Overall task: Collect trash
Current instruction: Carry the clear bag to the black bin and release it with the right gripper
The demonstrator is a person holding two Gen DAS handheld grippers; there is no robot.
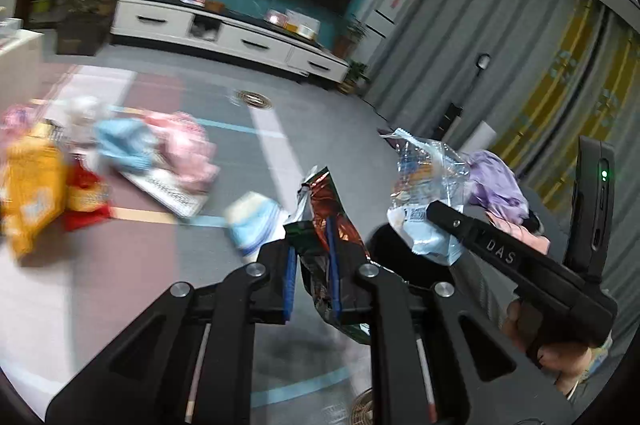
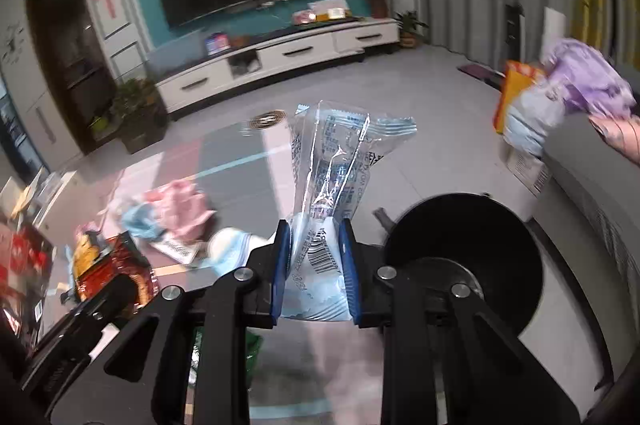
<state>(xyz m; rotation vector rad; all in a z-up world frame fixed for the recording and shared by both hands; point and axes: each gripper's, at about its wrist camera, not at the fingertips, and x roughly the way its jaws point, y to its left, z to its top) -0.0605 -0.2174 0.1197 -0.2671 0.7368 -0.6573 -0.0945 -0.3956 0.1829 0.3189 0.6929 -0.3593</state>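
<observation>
My left gripper is shut on a crumpled dark brown and green snack wrapper, held above the table. My right gripper is shut on a clear and pale blue plastic wrapper; it also shows in the left wrist view, to the right of the left gripper. A black round bin sits just right of the right gripper, below it. More trash lies on the table at the left: a yellow bag, a red packet, pink wrappers and pale blue wrappers.
A glass table carries the litter. A purple bag and an orange packet sit on the grey sofa at the right. A TV cabinet, plants and curtains stand at the far side of the room.
</observation>
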